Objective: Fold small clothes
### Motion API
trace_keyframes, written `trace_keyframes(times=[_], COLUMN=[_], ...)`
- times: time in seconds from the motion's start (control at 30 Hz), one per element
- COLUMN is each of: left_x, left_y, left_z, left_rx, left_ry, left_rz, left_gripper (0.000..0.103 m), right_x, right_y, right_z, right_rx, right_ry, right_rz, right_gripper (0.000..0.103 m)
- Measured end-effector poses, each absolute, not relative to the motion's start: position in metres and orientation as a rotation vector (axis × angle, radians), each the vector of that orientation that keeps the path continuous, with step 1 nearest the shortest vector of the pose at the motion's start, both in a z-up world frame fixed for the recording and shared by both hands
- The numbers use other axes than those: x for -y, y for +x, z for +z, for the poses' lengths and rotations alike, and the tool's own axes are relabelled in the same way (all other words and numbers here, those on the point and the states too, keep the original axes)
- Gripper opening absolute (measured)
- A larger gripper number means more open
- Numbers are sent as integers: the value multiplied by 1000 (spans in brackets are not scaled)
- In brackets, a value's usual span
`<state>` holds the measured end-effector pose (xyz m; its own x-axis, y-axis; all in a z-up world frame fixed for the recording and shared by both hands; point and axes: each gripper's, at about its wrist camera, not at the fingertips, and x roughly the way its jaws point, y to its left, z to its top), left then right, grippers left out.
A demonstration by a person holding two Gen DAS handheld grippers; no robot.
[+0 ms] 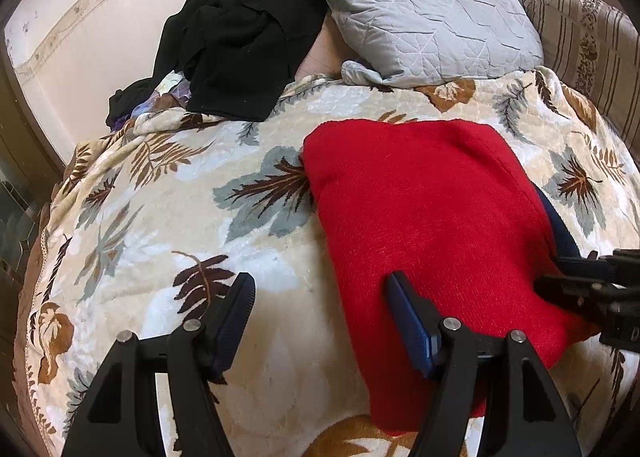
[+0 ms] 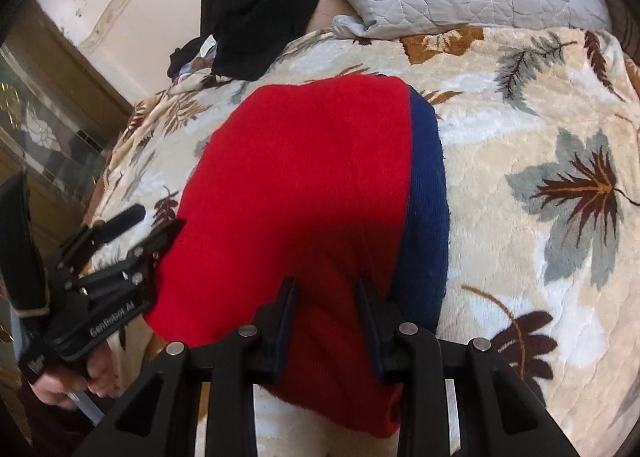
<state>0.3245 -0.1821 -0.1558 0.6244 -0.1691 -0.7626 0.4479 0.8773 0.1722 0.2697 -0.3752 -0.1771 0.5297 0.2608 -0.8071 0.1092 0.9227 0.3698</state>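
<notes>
**Red knit lies folded on the leaf blanket, both claws parted over it**

Black-framed with dark blue pads, the left gripper (image 1: pixel 320 291) stands with its fingers spread wide apart and nothing between them. In its own view the finger at 7 o'clock hangs above bare blanket, while the finger at 5 o'clock sits over the near left part of the red knitted garment with a navy blue band (image 1: pixel 428 225). Whether that pad touches the knit cannot be told.

The right gripper (image 2: pixel 326 289) is parted too, though less widely, and holds nothing. Both of its fingers sit over the near end of the red cloth, at 6 o'clock in the right wrist view, close beside the navy strip; contact cannot be told. In the left wrist view this same tool enters at 3 o'clock, its tips at the garment's right edge.

The garment (image 2: pixel 296 185) lies flat in a folded oblong, running from 6 o'clock toward 12 in the right wrist view, with the navy band showing along its right side. It rests on a cream plush blanket printed with grey and brown leaves (image 1: pixel 168 217), which covers the whole bed.

Farther out, at 11 o'clock in the left wrist view, a heap of crumpled black clothing (image 1: pixel 240 33) lies at the blanket's far edge. Just beside it, at 1 o'clock, leans a pale grey quilted pillow (image 1: pixel 420 13). Beyond them stands a white wall with a beige patterned border (image 1: pixel 92 5).
</notes>
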Motion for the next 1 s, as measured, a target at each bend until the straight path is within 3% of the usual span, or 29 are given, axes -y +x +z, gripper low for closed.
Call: trace_keyframes(times=[0.33,0.57,0.7,1.0], left_x=[169,153,148,161], left_y=[312,308,302,303], left_z=[-166,-145,-140,-168], left_rx=[-865,-830,-834,-867], left_ry=[313,276,277,425], left_rz=[-373,-332,-326,-297], left_gripper=[70,70,78,81], right_x=[367,392,394,406], right_y=[251,253,255,322], right_z=[-184,-168,-156,-141], right_rx=[-1013,-950,-874,-859], right_ry=[375,530,540,505], right_rz=[87,105,88,17], right_gripper=[36,35,35,35])
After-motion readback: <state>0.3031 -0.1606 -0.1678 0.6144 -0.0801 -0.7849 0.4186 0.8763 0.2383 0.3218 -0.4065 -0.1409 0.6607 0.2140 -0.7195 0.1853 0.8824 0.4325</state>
